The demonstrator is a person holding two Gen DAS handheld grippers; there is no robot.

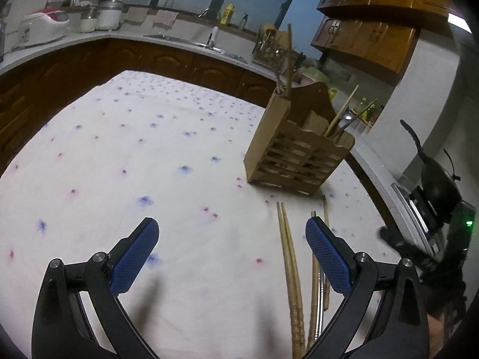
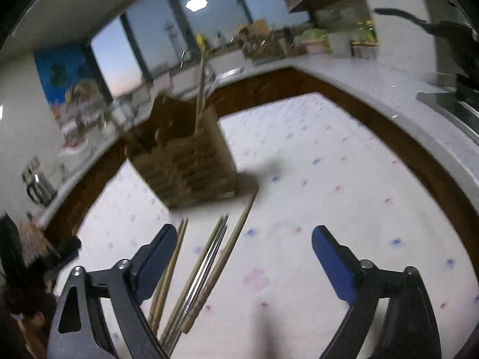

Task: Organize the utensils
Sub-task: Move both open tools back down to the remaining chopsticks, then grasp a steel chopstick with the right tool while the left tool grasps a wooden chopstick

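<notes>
A wooden utensil holder (image 1: 295, 152) stands on the flowered tablecloth (image 1: 134, 164), with several chopsticks standing in it. Wooden chopsticks (image 1: 289, 257) and metal ones (image 1: 319, 296) lie loose on the cloth in front of it. My left gripper (image 1: 232, 233) is open and empty above the cloth, its right finger over the loose chopsticks. In the blurred right wrist view the holder (image 2: 185, 161) stands ahead at the left, and the loose chopsticks (image 2: 209, 266) lie beside the left finger. My right gripper (image 2: 244, 240) is open and empty.
A kitchen counter (image 1: 179, 39) with a sink, a rice cooker (image 1: 45, 24) and a dish rack curves behind the table. A black pan (image 1: 437, 176) sits on a stove at the right. Wooden cabinets (image 1: 368, 39) hang above.
</notes>
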